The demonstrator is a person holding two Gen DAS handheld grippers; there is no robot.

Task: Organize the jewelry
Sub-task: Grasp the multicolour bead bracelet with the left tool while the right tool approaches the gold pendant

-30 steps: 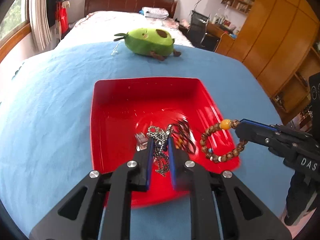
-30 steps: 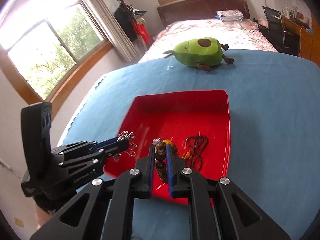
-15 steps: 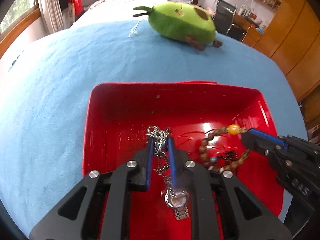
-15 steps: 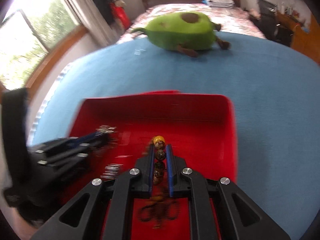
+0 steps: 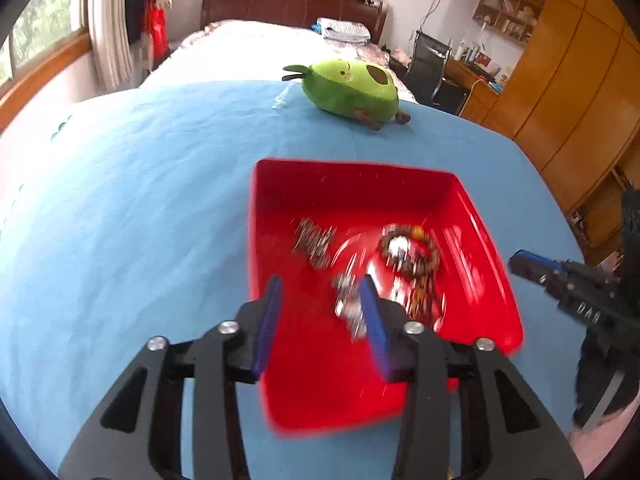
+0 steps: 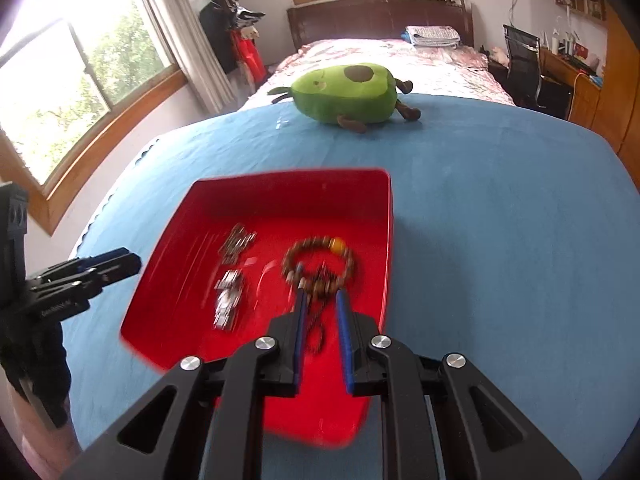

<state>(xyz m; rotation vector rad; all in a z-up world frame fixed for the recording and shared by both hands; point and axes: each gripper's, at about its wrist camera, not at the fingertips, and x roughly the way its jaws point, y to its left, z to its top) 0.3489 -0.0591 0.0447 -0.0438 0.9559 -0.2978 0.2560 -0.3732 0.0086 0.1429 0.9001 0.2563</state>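
Observation:
A red tray (image 5: pixel 472 208) (image 6: pixel 360 188) sits on the blue bedspread. In it lie a silver chain (image 5: pixel 314 242) (image 6: pixel 236 242), a silver watch (image 5: pixel 348 304) (image 6: pixel 228 304), a wooden bead bracelet with an orange bead (image 5: pixel 428 248) (image 6: pixel 320 250) and a dark cord piece (image 6: pixel 316 332). My left gripper (image 5: pixel 320 300) is open and empty above the tray's near left part. My right gripper (image 6: pixel 320 300) is open and empty just behind the bracelet. Each gripper shows in the other's view, the right (image 5: pixel 532 266) and the left (image 6: pixel 112 264), both outside the tray.
A green avocado plush toy (image 5: pixel 352 88) (image 6: pixel 344 94) lies on the bedspread beyond the tray. A small clear item (image 5: pixel 280 100) lies beside it. Window at left, wooden cabinets and a desk chair (image 5: pixel 428 68) at right.
Both grippers have opened and let go: the chain and the bead bracelet now lie in the tray. Both grippers have pulled back and up from the tray.

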